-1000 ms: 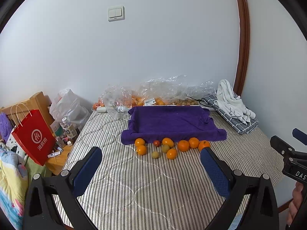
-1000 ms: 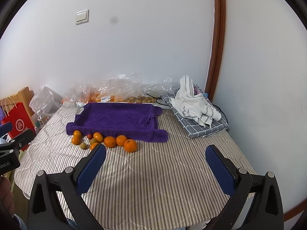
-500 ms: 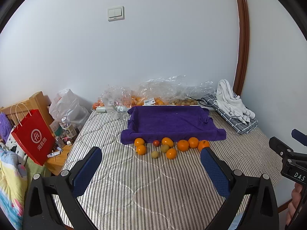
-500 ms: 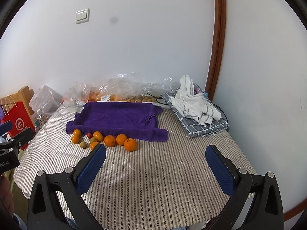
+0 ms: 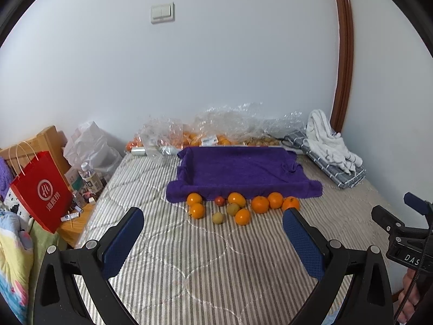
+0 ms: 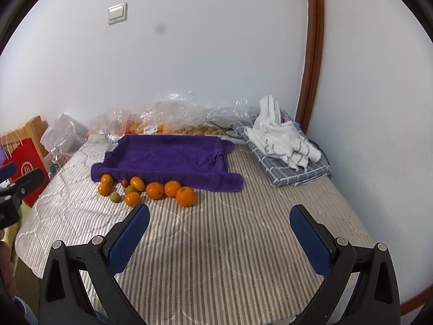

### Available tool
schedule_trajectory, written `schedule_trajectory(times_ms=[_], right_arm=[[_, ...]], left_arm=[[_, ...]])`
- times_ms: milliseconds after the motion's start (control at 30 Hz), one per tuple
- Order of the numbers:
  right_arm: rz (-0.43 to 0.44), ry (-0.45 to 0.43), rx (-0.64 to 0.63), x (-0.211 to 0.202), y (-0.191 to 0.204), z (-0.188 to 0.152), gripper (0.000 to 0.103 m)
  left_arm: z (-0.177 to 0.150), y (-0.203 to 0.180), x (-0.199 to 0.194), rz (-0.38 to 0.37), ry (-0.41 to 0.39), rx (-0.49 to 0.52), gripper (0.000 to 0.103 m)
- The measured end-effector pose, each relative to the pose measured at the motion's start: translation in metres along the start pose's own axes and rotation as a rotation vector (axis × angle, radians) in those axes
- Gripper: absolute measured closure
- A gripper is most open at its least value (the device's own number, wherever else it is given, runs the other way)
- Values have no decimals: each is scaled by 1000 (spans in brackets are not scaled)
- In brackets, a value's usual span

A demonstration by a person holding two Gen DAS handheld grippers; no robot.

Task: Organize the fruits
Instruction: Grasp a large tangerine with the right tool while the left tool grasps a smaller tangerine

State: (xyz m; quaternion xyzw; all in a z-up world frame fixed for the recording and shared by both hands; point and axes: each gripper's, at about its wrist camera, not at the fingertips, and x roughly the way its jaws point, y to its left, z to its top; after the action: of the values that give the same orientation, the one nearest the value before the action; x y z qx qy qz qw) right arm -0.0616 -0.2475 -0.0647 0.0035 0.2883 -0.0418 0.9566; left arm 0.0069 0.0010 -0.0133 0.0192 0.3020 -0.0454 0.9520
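Note:
Several oranges [image 5: 260, 204] [image 6: 185, 196], two small greenish fruits [image 5: 217, 218] [image 6: 115, 197] and one small red fruit [image 5: 219, 201] [image 6: 124, 182] lie in a loose row on the striped bed cover. Right behind them sits a tray draped in a purple towel [image 5: 238, 170] [image 6: 167, 159], with nothing in it. My left gripper [image 5: 213, 228] is open, well short of the fruit, nothing between its blue pads. My right gripper [image 6: 219, 227] is open too, nearer the rightmost orange, and shows at the right edge of the left wrist view [image 5: 400, 224].
Clear plastic bags of more fruit [image 5: 216, 132] line the wall behind the tray. A white towel on a folded grey plaid cloth [image 6: 284, 146] lies at the back right. A red paper bag [image 5: 40, 192], a bottle and clutter stand off the bed's left edge.
Both views have tilted very slightly; the fruit and tray sit a touch lower and nearer in frame. Nothing was taken hold of and both grippers stayed open.

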Motion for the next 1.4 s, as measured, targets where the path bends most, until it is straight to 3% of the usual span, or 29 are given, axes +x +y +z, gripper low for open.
schedule_trajectory(times_ms=[300, 433, 533, 867, 1033, 1267, 1400], right_arm=[[15, 110, 22, 84, -7, -44, 11], [29, 214, 19, 130, -6, -60, 38], [62, 248, 5, 158, -1, -58, 40], [206, 291, -80, 195, 30, -32, 40], [187, 292, -114, 214, 45, -29, 42], [198, 322, -68, 240, 46, -21, 48], [190, 312, -95, 247, 57, -18, 60]], left_arm=[[-39, 21, 84, 39, 156, 7, 0], [-56, 35, 121, 59, 232, -1, 1], [-62, 46, 140, 73, 266, -22, 1], [-68, 76, 176, 17, 356, -96, 7], [-68, 76, 180, 12, 371, -79, 7], [-68, 75, 183, -3, 382, -44, 5], [-63, 73, 185, -19, 374, -45, 7]])
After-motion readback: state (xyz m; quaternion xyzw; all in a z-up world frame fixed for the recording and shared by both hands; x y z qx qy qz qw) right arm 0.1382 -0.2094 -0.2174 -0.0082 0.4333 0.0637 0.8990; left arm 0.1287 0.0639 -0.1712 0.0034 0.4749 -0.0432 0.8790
